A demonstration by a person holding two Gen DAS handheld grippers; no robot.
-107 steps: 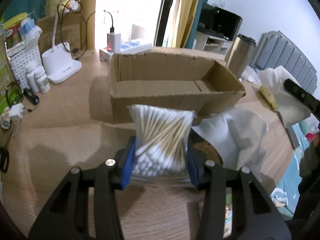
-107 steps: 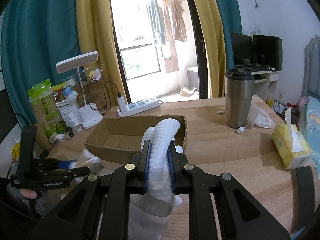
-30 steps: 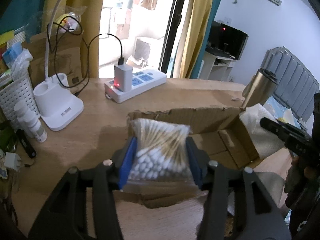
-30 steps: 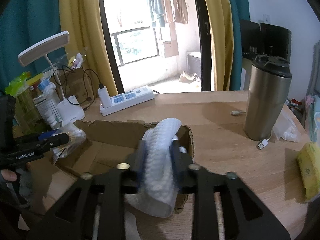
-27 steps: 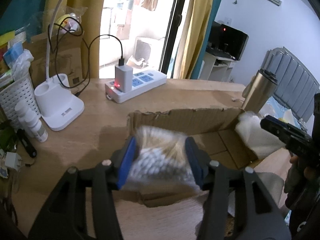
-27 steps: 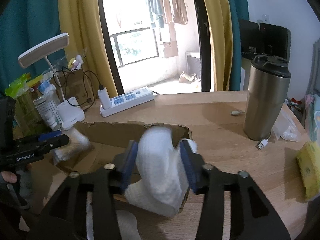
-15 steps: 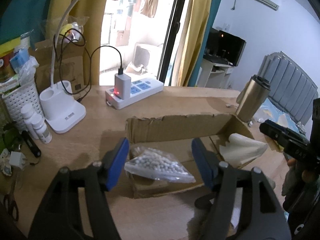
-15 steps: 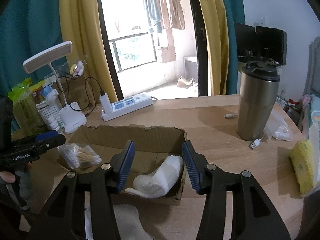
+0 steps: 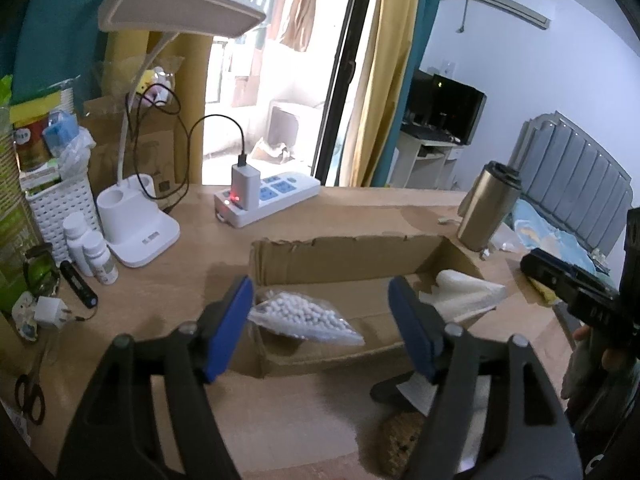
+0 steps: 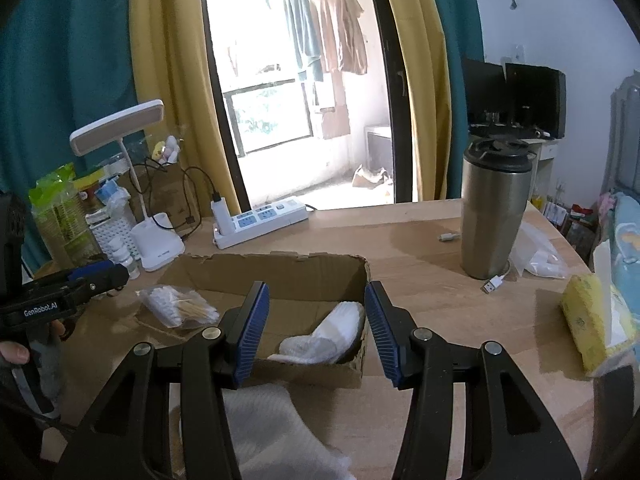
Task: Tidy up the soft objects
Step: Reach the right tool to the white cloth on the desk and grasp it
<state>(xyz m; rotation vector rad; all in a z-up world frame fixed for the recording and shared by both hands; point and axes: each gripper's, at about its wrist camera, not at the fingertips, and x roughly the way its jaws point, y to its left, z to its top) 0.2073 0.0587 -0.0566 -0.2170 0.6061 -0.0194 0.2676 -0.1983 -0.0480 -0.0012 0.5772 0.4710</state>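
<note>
Wooden desk (image 10: pixel 420 240) crowded left to right: white lamp (image 10: pixel 158 246), power strip (image 10: pixel 260 222), cardboard box (image 10: pixel 280 268) holding a cotton swab bag (image 9: pixel 304 316) and white towel (image 10: pixel 324 340), steel tumbler (image 10: pixel 494 208), yellow tissue pack (image 10: pixel 584 320). Left gripper (image 9: pixel 320 328) and right gripper (image 10: pixel 316 328) hover with jaws spread, empty.
</note>
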